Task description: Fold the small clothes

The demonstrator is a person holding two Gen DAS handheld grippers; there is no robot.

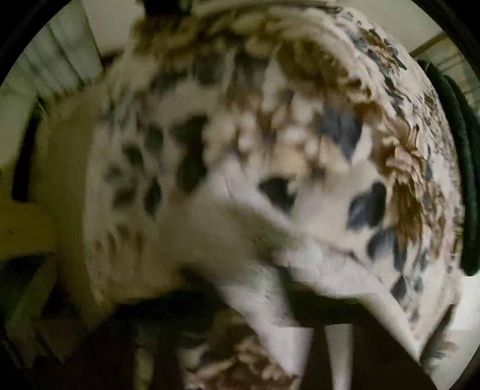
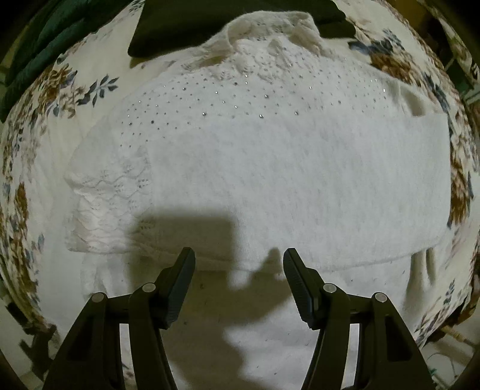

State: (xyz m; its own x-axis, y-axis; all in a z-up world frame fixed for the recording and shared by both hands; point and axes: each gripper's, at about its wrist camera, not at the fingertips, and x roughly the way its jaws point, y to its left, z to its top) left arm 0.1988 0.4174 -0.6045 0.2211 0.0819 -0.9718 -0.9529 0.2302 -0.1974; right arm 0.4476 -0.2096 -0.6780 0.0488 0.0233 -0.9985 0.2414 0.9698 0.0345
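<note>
white sweater (image 2: 270, 168) lies beyond the right gripper (image 2: 239, 258), fingers apart; left gripper's state unclear.

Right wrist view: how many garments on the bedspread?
2 visible. A white knit sweater with rhinestones lies flat just ahead of the open right gripper. A dark garment lies beyond its collar, partly cropped. More may lie out of frame.

Dim light, one view smeared

The left wrist view is heavily motion-blurred, floral bedspread (image 1: 300, 135) patterns streaked. The right wrist view is sharp; the right gripper (image 2: 239, 258) casts a hard dark shadow onto the white sweater (image 2: 285, 168). Fisheye bending and dark vignetting ring both frames
</note>
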